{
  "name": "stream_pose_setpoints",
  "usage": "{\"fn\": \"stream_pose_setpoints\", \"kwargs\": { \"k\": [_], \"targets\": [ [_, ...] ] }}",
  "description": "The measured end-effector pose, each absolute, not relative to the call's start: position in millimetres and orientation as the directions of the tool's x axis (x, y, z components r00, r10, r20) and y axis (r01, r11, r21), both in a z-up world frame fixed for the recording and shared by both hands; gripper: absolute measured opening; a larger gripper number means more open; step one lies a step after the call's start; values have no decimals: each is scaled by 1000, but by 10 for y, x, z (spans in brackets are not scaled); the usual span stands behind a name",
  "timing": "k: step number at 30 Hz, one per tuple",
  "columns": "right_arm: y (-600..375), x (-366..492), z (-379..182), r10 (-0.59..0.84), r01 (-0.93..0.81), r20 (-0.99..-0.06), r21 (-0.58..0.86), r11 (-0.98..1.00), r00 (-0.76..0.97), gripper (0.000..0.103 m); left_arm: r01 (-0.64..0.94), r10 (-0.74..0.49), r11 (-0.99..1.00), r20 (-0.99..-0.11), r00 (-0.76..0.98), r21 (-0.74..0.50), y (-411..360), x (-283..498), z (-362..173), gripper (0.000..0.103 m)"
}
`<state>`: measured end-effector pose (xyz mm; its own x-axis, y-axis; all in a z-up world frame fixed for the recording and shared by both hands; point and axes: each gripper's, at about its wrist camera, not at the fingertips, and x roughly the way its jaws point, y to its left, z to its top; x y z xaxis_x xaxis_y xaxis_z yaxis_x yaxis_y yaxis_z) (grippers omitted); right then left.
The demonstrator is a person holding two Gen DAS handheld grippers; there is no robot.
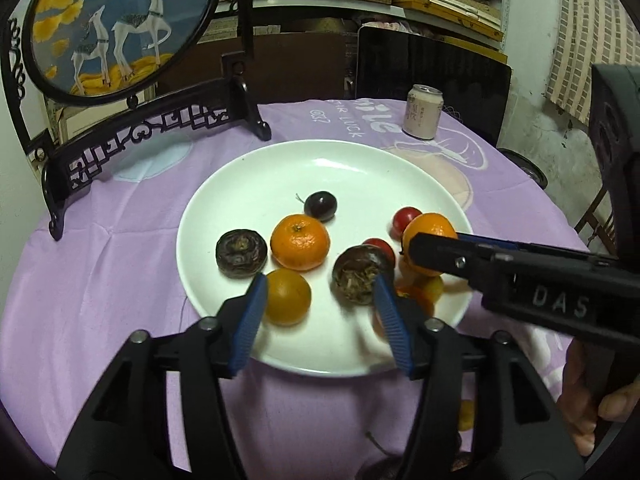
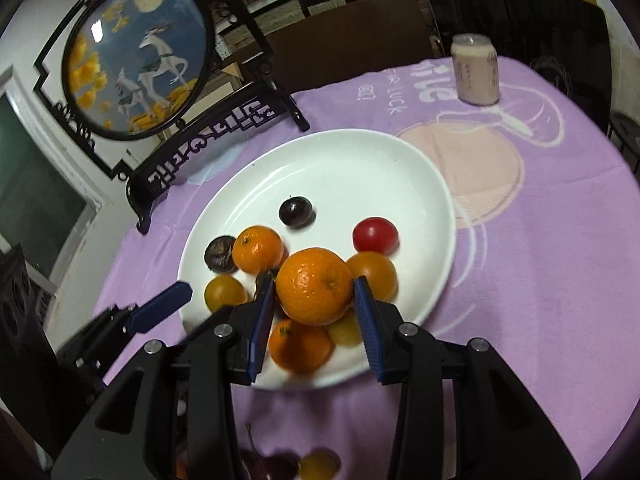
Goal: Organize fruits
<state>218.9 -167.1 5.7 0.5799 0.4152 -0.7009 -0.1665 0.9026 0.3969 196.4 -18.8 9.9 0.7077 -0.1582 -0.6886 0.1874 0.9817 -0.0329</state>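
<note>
Right claw (image 2: pixel 316 292) around mandarin (image 2: pixel 314 286) (above white plate (image 2: pixel 360 160))

My right tongs (image 2: pixel 315 292) hide fruit beneath the orange (image 2: pixel 314 286). Loose fruit (image 2: pixel 318 465) at the worktop's near edge: blurred, cut off.

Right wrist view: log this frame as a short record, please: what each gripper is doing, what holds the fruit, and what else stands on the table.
right gripper: shut on a mandarin, above the plate
left gripper: open, holds nothing, over the plate's near edge
plate: white, holds mandarins, tomatoes, dark fruits
loose fruit: a few pieces on the cloth, near edge, blurred
can: upright, far right
deer screen: far left
</note>
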Motion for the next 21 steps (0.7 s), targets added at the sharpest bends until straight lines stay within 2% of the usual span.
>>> {"fn": "stream_pose_setpoints", "kwargs": {
  "k": [3,6,13,18,21],
  "targets": [
    [-1695,2191,49,417,-172,-699,395,902,581,42,195,-191,978,-688,700,-73,-92,1932,106,58],
    [-1710,2178,64,428,-173,-692,409,896,581,42,173,-182,982,-669,721,-80,-26,1866,145,63],
    [-1635,2097,128,413,-210,-682,363,908,604,42,164,-197,980,-624,756,-111,309,1353,469,63],
    [-1607,2093,91,420,-217,-690,366,905,589,42,214,-168,977,-700,694,-23,392,762,175,63],
    [-1589,2070,91,419,-221,-692,361,906,587,42,262,-208,964,-735,646,-43,375,541,-23,63]
  ]
}}
